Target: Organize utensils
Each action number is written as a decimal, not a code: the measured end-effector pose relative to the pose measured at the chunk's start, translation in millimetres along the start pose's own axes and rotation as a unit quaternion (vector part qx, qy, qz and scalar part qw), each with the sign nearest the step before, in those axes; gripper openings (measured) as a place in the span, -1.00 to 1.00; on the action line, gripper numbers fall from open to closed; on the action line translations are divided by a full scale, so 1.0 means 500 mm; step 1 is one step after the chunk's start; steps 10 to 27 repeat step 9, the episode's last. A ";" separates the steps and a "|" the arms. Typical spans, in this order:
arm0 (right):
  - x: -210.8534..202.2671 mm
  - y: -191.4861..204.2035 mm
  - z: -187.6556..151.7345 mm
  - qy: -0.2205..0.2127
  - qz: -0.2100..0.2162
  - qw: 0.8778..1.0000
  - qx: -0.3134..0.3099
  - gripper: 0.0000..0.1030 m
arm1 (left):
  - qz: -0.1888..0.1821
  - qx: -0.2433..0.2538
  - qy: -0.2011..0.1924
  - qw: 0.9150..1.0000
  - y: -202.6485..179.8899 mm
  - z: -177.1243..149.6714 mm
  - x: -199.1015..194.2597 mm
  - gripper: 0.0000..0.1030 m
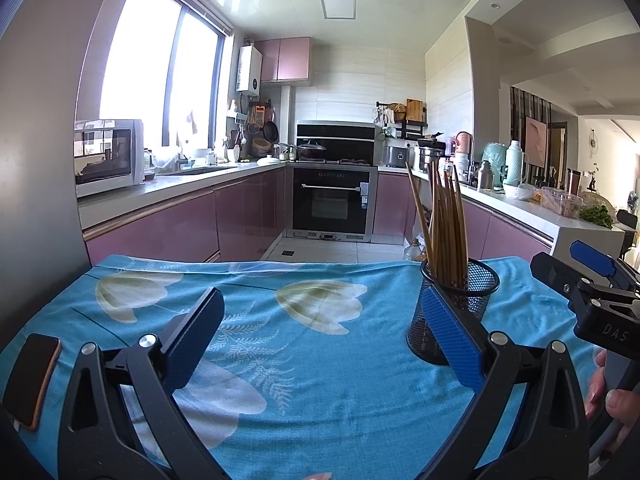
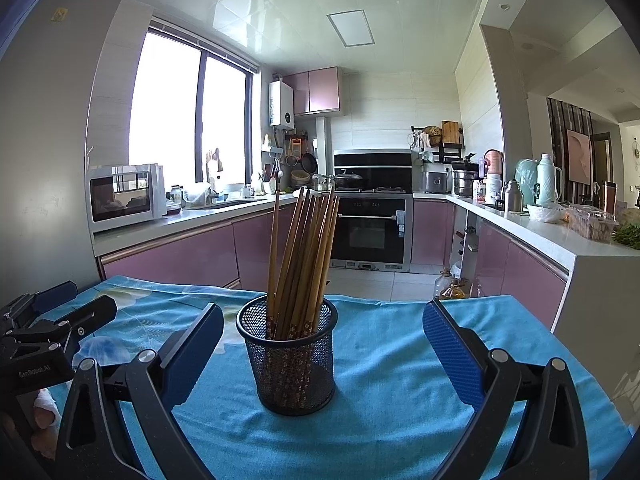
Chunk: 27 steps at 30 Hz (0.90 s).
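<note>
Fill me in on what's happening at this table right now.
A person holds a two-finger gripper in each hand over a table covered with a blue floral cloth. A black mesh cup stands upright on it, filled with wooden chopsticks. The right gripper is open, facing the cup. The left gripper is also open and holds nothing; the cup sits off to its right. A phone lies at the cloth's left edge. No loose utensils are visible on the cloth.

The tabletop (image 2: pixel 400 380) is covered in bright blue cloth printed with pale flowers and white ferns. The cup (image 2: pixel 294 364) is black mesh; the chopsticks (image 2: pixel 304 248) are brown, speckled at the lower ends. Claw pads (image 2: pixel 452 348) are blue.
</note>
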State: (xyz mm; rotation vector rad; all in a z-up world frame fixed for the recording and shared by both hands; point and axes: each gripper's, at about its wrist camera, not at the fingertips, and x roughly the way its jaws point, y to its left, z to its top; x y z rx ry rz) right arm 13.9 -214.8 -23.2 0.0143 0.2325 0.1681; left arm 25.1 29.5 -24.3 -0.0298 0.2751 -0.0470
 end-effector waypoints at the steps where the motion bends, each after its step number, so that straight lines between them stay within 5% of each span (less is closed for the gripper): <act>1: 0.002 -0.003 -0.001 0.003 0.001 1.000 0.001 0.88 | -0.001 0.000 0.003 1.000 -0.001 0.001 0.001 0.89; 4: 0.015 -0.026 -0.007 0.028 0.000 1.000 0.008 0.88 | -0.005 -0.006 0.024 1.000 0.008 0.000 0.012 0.89; 9: 0.096 -0.117 -0.035 0.152 -0.064 0.986 0.007 0.88 | 0.003 -0.015 0.054 0.998 0.037 -0.005 0.031 0.89; 27: 0.096 -0.117 -0.035 0.152 -0.064 0.986 0.007 0.88 | 0.003 -0.015 0.054 0.998 0.037 -0.005 0.031 0.89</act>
